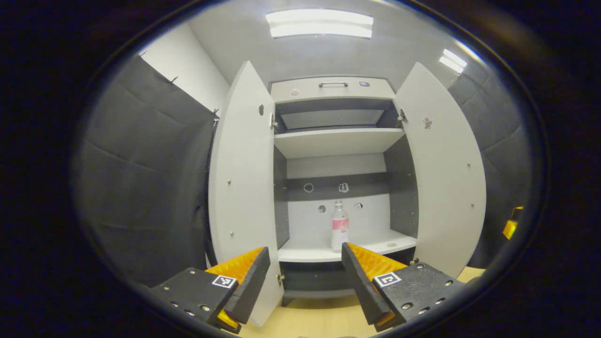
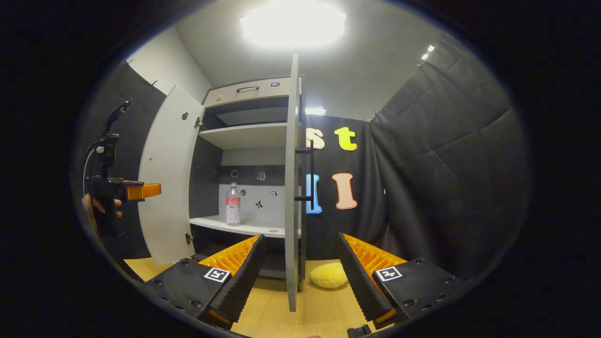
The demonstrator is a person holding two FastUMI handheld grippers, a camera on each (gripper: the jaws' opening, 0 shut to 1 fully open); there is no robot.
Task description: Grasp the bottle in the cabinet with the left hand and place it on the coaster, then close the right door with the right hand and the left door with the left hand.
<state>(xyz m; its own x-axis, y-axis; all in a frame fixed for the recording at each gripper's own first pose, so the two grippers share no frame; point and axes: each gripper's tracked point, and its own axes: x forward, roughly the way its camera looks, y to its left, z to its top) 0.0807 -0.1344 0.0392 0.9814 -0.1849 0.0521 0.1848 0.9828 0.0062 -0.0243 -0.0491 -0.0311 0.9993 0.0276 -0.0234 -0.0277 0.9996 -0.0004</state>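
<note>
cabinet open, bottle on lower shelf, both jaws open

booth walls are black cloth under a white ceiling with lit panels. wooden surface (image 2: 281, 314) carries the cabinet (image 1: 335, 89), which stands with both doors swung out.

1. cabinet. left door (image 1: 242, 188) and right door (image 1: 441, 178) are open wide in the left gripper view. in the right gripper view the right door is seen edge-on, with its bar handle (image 2: 311, 171) facing the cloth wall. a drawer with a handle sits at the top. below it are an upper shelf (image 1: 335, 141) and a lower shelf (image 1: 347, 249).

2. bottle. bottle (image 1: 339, 225) stands upright on the lower shelf, near the middle and close to the back panel. it is clear with a pink label and a pale cap. nothing touches it.

3. left gripper (image 1: 305, 272). jaws are open and hold nothing. they are aimed at the cabinet opening, and the bottle appears just above the inner edge of one finger, well apart from it. in the right gripper view this gripper is at the far left, held by a hand (image 2: 96, 206), outside the left door.

4. right gripper (image 2: 300, 277). jaws are open and hold nothing. the right door's edge lies between the fingers in this view, farther off.

5. other items. a yellow cushion-like object (image 2: 328, 274) lies on the surface just beside the right door's foot.
</note>
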